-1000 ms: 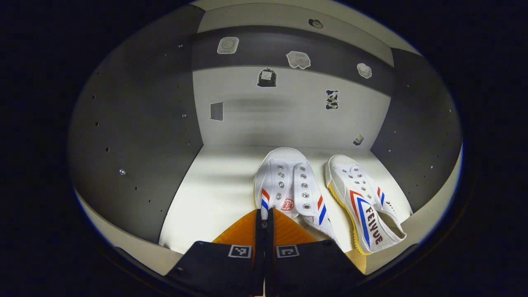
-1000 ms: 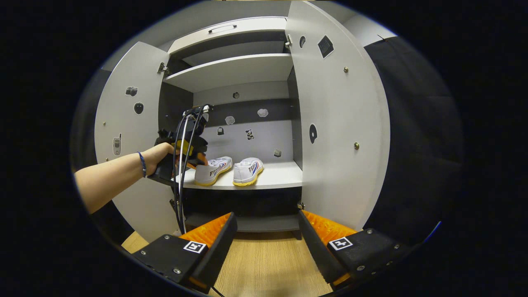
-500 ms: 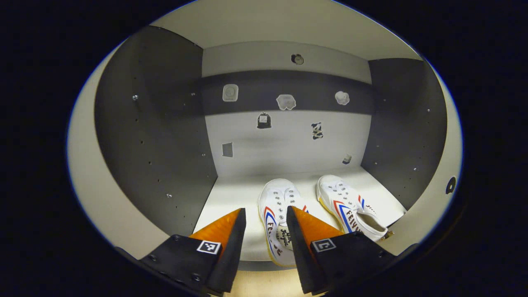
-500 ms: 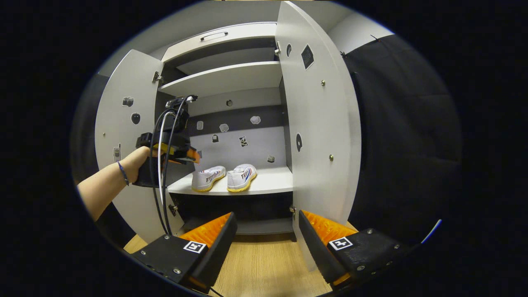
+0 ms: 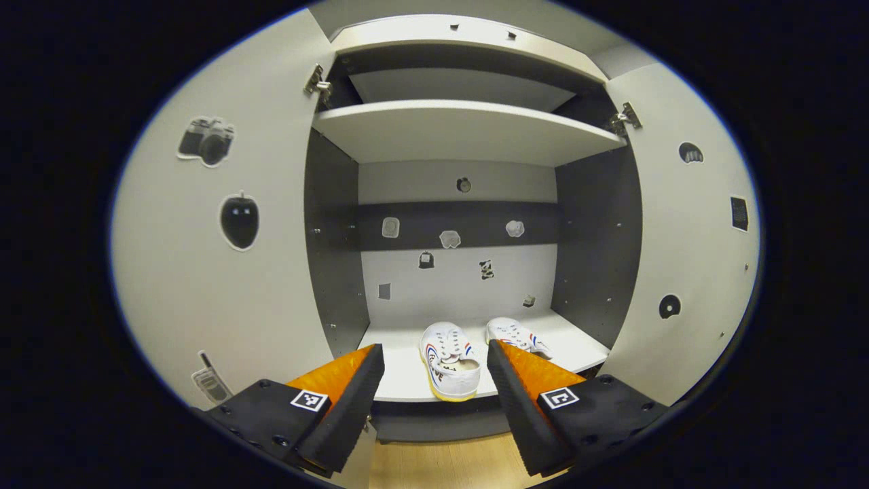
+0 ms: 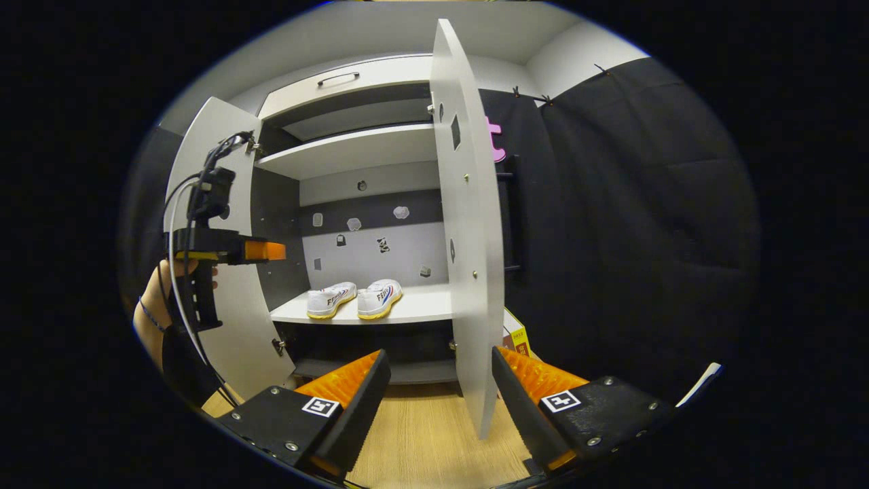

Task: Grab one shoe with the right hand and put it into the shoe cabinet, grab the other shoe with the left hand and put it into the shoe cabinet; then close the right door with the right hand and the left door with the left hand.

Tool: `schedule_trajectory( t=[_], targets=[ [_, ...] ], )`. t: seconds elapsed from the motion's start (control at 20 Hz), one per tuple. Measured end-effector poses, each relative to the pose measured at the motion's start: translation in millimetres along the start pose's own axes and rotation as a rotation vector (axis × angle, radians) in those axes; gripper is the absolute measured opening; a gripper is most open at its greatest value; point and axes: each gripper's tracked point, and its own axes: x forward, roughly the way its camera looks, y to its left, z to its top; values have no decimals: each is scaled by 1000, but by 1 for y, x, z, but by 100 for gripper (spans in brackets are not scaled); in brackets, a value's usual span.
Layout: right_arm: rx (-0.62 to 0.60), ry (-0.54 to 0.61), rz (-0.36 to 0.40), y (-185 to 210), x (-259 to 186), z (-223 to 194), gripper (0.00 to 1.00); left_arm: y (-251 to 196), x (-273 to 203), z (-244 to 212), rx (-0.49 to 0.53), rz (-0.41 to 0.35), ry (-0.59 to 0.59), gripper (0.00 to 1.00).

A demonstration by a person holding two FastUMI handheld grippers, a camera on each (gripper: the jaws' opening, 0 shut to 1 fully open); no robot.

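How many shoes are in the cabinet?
2. Both sit side by side on the middle shelf: the left shoe and the right shoe, next to it. None on the shelf above, as far as visible.

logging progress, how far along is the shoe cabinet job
Done: both shoes sit side by side on the shelf. In hand: nothing; the left claw and right claw are open and empty. Left: the right door and left door both stand open and need closing.
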Motion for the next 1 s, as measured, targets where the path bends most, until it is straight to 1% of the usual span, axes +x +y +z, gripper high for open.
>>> schedule_trajectory(
  t=[0.15,0.3,0.45,0.55,0.7,0.95,1.0],
  targets=[
    [-9,-10,-49,-27,-9,3,93,-2,-42,2,7,0,-26,97],
    [-33,-23,-114,-60,-12,6,93,-2,-78,4,13,-1,-53,97],
    [-29,-32,-164,-93,-7,9,92,-1,-111,2,8,-8,-69,98],
    [-21,-40,-185,-108,1,8,92,3,-128,-3,11,0,-66,97],
    [-8,-26,-190,-115,25,-2,92,7,-150,-12,-13,1,-51,97],
    [-6,-8,-180,-128,67,-12,93,38,-168,-14,-19,93,-82,98],
    [-10,-6,-175,-129,70,-13,93,43,-172,-14,-19,107,-85,96]
  ],
)
